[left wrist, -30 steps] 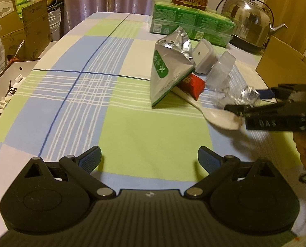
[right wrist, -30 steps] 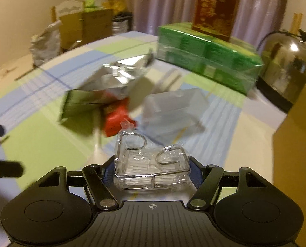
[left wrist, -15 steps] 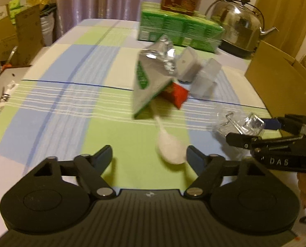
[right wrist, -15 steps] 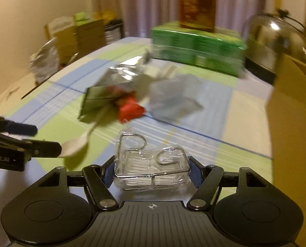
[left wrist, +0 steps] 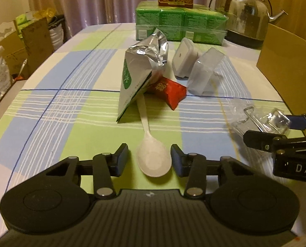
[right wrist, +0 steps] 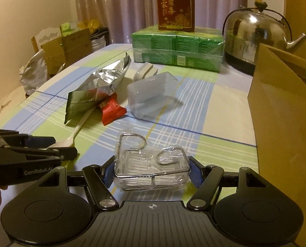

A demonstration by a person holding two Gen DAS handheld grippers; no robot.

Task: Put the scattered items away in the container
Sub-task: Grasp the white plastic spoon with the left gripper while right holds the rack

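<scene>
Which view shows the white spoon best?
The left wrist view: the whole white spoon shows, its bowl between the open left gripper fingers. The right wrist view shows only its handle; the left gripper hides most of the bowl.

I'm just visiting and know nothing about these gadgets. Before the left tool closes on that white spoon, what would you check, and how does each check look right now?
1. Spoon bowl sits between the left tool's fingers: ok; the white spoon lies centred in the gap.
2. Left tool open wide enough: ok; a gap shows on both sides of the bowl.
3. Spoon free to lift: not ok; its handle runs under the foil pouch, which may shift.
4. Right tool has a firm hold: ok; it is shut on the wrapped wire rack.
5. Tools clear of each other: ok; they are close but apart.
6. Cardboard box has room inside: cannot tell; its inside is hidden.
</scene>
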